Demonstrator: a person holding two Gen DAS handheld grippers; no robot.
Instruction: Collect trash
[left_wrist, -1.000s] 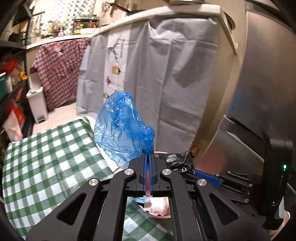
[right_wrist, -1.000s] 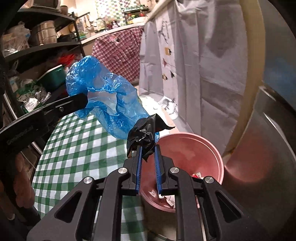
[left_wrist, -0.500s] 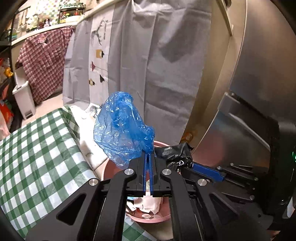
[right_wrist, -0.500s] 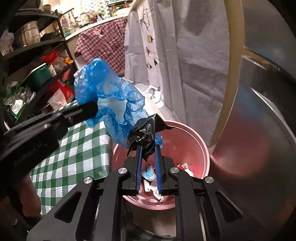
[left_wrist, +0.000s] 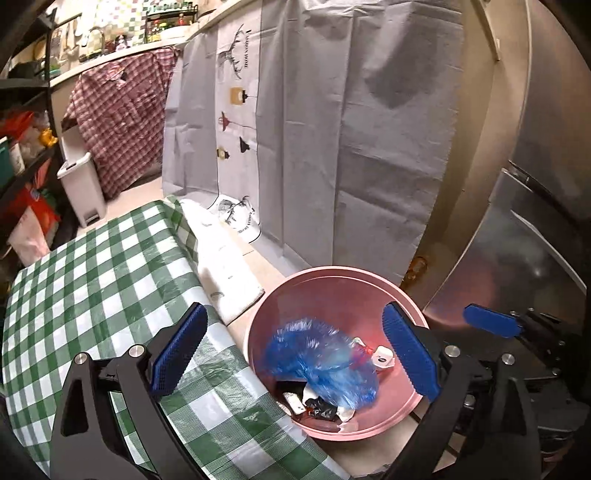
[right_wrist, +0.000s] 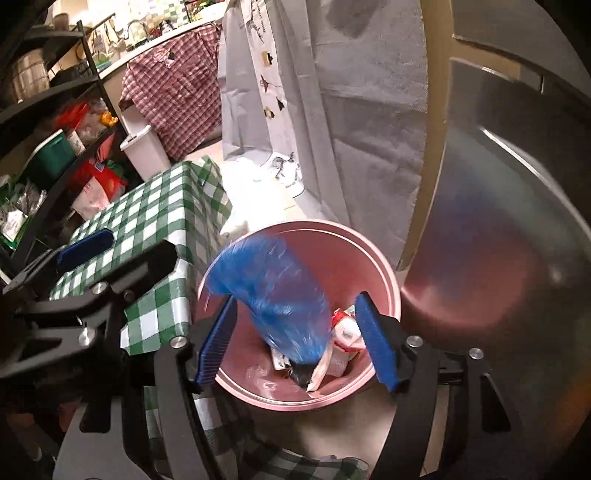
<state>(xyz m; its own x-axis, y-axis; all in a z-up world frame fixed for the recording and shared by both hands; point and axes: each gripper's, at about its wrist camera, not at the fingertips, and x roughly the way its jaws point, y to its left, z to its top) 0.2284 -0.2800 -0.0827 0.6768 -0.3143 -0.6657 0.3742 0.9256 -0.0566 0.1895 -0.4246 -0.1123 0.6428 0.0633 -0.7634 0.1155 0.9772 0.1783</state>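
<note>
Blue bag (left_wrist: 321, 363) in one pink bin (left_wrist: 391, 284); two grippers spread.

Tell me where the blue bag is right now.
In both wrist views the blue bag is inside the pink bin, free of both open grippers, right of the checked table.

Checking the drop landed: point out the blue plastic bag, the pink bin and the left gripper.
blue plastic bag (left_wrist: 321, 365), left wrist view, crumpled middle.
pink bin (left_wrist: 332, 271), left wrist view, far rim.
left gripper (left_wrist: 291, 354), left wrist view, midway between fingertips.

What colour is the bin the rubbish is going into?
Pink. The round bin shows best in the left wrist view, with a blue plastic bag inside.
</note>
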